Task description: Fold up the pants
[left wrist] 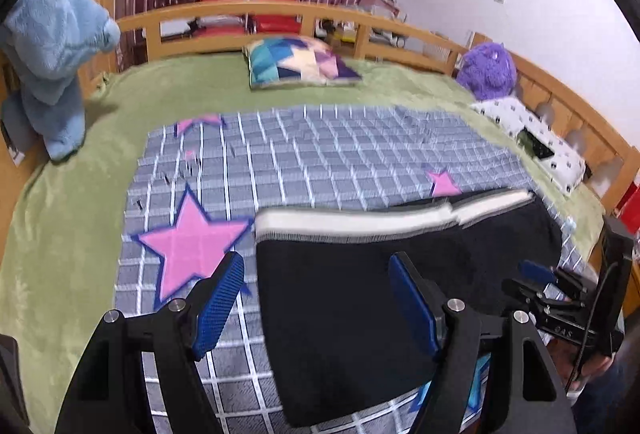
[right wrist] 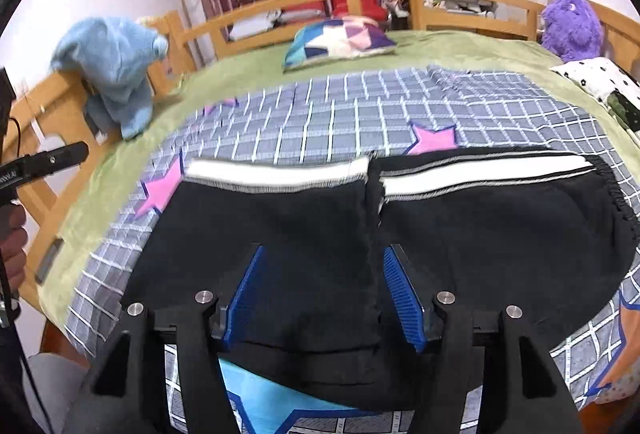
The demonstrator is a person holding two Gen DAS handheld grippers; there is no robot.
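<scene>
Black pants with a white side stripe lie folded on the grey checked blanket; they also show in the left wrist view. My left gripper is open and empty, hovering over the pants' left edge. My right gripper is open and empty above the pants' near edge, where the folded leg meets the waist part. The right gripper also shows at the right of the left wrist view. The left gripper's tip shows at the left of the right wrist view.
The blanket with pink stars covers a green bed sheet. A patchwork pillow, a blue plush, a purple plush and a spotted white cushion lie around. A wooden rail surrounds the bed.
</scene>
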